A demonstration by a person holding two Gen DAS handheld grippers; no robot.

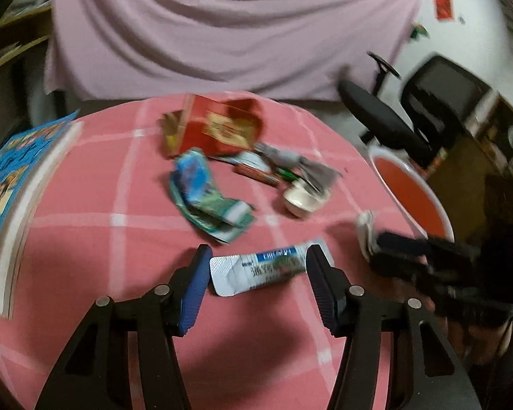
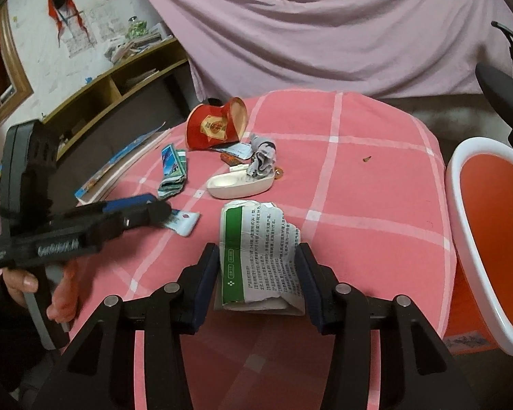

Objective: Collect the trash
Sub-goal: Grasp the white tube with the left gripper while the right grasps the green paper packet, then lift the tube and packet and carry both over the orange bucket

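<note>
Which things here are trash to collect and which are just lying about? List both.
For the job: leaflet in the right claw, sachet between the left claw's fingers, red cup, crumpled wrapper, white tray, orange bin.
Lying about: picture book, office chair.

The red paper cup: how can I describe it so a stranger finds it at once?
Look at the pink checked tablecloth, then at the litter pile near its far edge. The red paper cup lies on its side at the back of that pile, mouth facing right. It alone is red with a gold emblem.
</note>
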